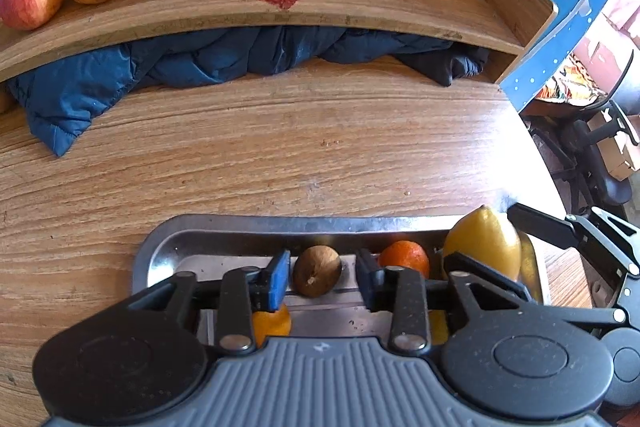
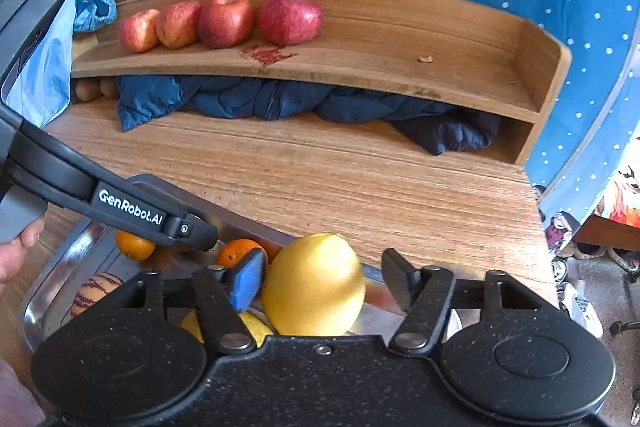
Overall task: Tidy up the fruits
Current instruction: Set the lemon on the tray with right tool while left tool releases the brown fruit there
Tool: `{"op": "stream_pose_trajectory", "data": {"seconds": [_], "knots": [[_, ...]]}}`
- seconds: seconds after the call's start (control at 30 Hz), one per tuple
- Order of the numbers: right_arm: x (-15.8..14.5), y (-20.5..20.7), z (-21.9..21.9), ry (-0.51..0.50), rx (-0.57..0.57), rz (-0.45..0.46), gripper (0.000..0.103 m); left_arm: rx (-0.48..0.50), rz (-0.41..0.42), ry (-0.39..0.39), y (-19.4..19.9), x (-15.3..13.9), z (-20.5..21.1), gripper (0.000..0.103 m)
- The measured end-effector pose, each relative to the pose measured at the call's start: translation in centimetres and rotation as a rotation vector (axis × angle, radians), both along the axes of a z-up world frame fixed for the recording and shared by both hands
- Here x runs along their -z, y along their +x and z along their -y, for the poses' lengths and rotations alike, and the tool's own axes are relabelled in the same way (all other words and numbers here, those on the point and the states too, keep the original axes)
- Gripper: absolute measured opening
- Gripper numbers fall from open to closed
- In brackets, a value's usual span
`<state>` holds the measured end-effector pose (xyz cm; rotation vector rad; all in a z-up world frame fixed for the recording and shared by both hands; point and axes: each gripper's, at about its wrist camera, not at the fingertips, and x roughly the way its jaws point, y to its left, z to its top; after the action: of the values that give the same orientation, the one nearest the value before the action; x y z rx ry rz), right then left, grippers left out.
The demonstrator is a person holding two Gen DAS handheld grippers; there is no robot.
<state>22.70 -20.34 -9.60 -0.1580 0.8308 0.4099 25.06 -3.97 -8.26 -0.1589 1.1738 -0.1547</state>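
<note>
A steel tray (image 1: 260, 225) on the wooden table holds mixed fruit. My left gripper (image 1: 322, 279) is open over it, its blue pads (image 1: 280, 277) on either side of a brown kiwi-like fruit (image 1: 317, 271) with small gaps. Oranges (image 1: 404, 257) lie beside and below it. My right gripper (image 2: 322, 283) is open around a large yellow lemon (image 2: 314, 285); the left pad is almost on it and a gap shows at the right finger. The left wrist view has the same lemon (image 1: 484, 243) at the tray's right end. Several red apples (image 2: 224, 21) line the wooden shelf (image 2: 400, 39).
A dark blue padded jacket (image 2: 280, 103) is stuffed under the shelf. The tray (image 2: 40, 291) also holds two oranges (image 2: 134, 245), a striped fruit (image 2: 96, 291) and another yellow fruit (image 2: 256, 327). A hand (image 2: 16, 251) holds the left gripper. The table ends at the right.
</note>
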Motion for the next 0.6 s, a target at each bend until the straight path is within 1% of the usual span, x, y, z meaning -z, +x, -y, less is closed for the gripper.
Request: {"op": "stream_pose_trajectory", "data": {"seconds": [0.03, 0.07, 0.13, 0.17, 0.2, 0.23, 0.3, 0.33, 0.4, 0.47, 0.53, 0.6], "knots": [[-0.2, -0.2, 0.1, -0.002, 0.004, 0.009, 0.073, -0.004, 0.011, -0.002, -0.2, -0.3, -0.1, 0.052], [-0.5, -0.4, 0.1, -0.007, 0.007, 0.020, 0.077, -0.011, 0.025, -0.004, -0.4, -0.6, -0.2, 0.060], [-1.2, -0.9, 0.4, -0.013, 0.013, 0.042, 0.082, -0.032, 0.051, -0.012, -1.0, -1.3, -0.5, 0.064], [-1.5, -1.2, 0.5, -0.013, 0.015, 0.057, 0.085, -0.042, 0.063, -0.017, -1.3, -1.6, -0.6, 0.067], [-1.9, -1.5, 0.7, -0.012, 0.017, 0.069, 0.086, -0.055, 0.076, -0.019, -1.7, -2.0, -0.8, 0.073], [-2.2, -1.8, 0.9, -0.008, 0.021, 0.081, 0.089, -0.069, 0.090, -0.016, -2.1, -2.3, -0.9, 0.076], [-2.7, -2.5, 1.3, 0.006, 0.028, 0.100, 0.093, -0.103, 0.130, -0.002, -3.0, -3.2, -1.2, 0.088], [-2.9, -3.0, 1.6, 0.016, 0.035, 0.106, 0.095, -0.117, 0.146, 0.007, -3.4, -3.6, -1.2, 0.090], [-3.5, -4.0, 2.2, 0.038, 0.045, 0.122, 0.097, -0.146, 0.178, 0.026, -4.6, -4.3, -1.3, 0.097], [-4.0, -5.1, 2.7, 0.052, 0.052, 0.137, 0.098, -0.167, 0.203, 0.039, -5.7, -4.8, -1.3, 0.099], [-4.6, -6.3, 3.4, 0.065, 0.056, 0.149, 0.098, -0.189, 0.207, 0.051, -6.9, -5.4, -1.2, 0.100], [-5.1, -7.5, 4.0, 0.084, 0.060, 0.170, 0.101, -0.205, 0.216, 0.060, -8.2, -5.9, -1.1, 0.101]]}}
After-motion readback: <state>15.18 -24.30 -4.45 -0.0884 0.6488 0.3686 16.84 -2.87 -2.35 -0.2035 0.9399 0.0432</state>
